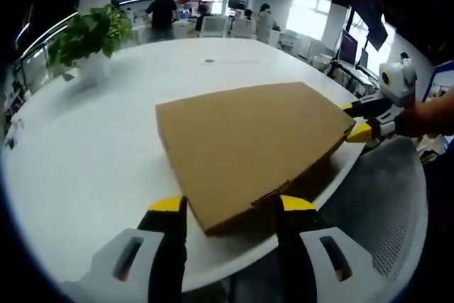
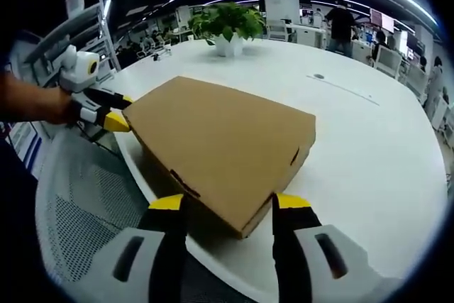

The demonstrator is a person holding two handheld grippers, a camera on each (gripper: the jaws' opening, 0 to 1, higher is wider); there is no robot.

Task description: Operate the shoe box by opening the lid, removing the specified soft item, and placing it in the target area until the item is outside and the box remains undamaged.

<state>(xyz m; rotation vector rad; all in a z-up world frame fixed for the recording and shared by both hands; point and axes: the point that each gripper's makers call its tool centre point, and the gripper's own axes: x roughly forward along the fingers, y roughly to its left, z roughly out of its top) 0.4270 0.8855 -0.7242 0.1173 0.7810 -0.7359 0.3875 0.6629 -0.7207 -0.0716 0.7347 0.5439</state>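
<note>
A flat brown cardboard shoe box (image 1: 248, 147) lies with its lid down near the edge of the round white table (image 1: 92, 161). My left gripper (image 1: 232, 205) is open, its yellow-tipped jaws standing either side of the box's near edge. At the box's far right corner my right gripper (image 1: 357, 120) is held by a hand. In the right gripper view the box (image 2: 220, 143) lies ahead, and my right gripper (image 2: 229, 201) is open astride its near edge. The left gripper (image 2: 117, 110) sits at the box's left corner. The box's inside is hidden.
A potted green plant (image 1: 89, 33) (image 2: 227, 23) stands far back on the table. A grey mesh chair (image 1: 386, 196) (image 2: 78, 204) sits just off the table edge under the box's overhanging side. Several people and desks fill the background.
</note>
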